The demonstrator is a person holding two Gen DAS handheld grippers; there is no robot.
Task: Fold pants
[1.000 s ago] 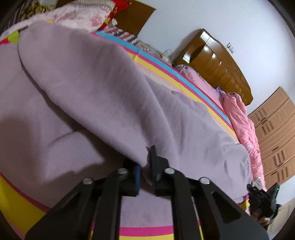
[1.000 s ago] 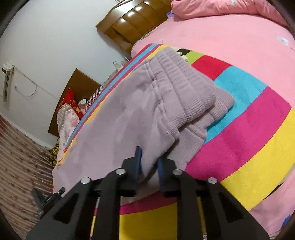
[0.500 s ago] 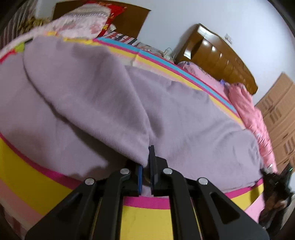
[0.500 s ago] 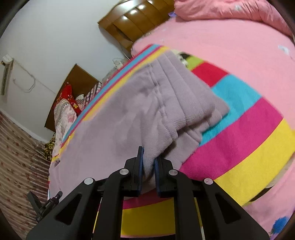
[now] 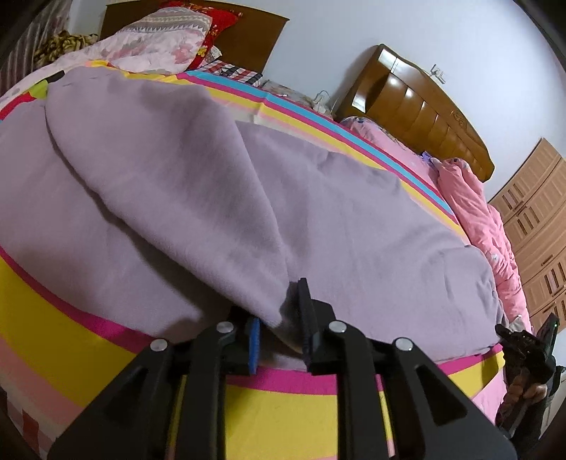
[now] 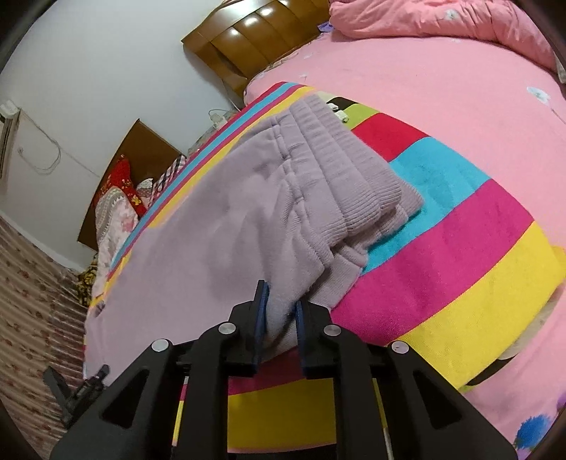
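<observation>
Lilac fleece pants (image 5: pixel 198 184) lie spread across a striped bedspread (image 5: pixel 70 339) in bands of yellow, magenta, blue and pink, one leg doubled over the other so that the upper layer runs in a long diagonal fold toward the left wrist camera. At the near edge of the bed the left gripper (image 5: pixel 279 318), black with blue pads, has just been opening: its jaws stand slightly apart, and the folded corner of the fabric sits between them, draped against the left-hand pad while clear of the right-hand finger. In the right wrist view the same pants (image 6: pixel 226 226) end in a ribbed waistband (image 6: pixel 353 170), stacked in several layers on the blue and red stripes of the bedspread (image 6: pixel 460 254). The right gripper (image 6: pixel 279 311) is clamped on a thick bunch of the lilac fabric just below the waistband, both blue pads pressing into the cloth at the edge of the bed. A pink sheet (image 6: pixel 424 70) covers the mattress beyond, with a rumpled pink quilt (image 6: pixel 424 21) at the top of that view and a glossy wooden headboard (image 5: pixel 417 113) against the white wall. Floral pillows (image 5: pixel 159 46) are heaped at the far left of the left wrist view. Each gripper appears small at the edge of the other's camera, the right one held in a hand (image 5: pixel 527 385).
</observation>
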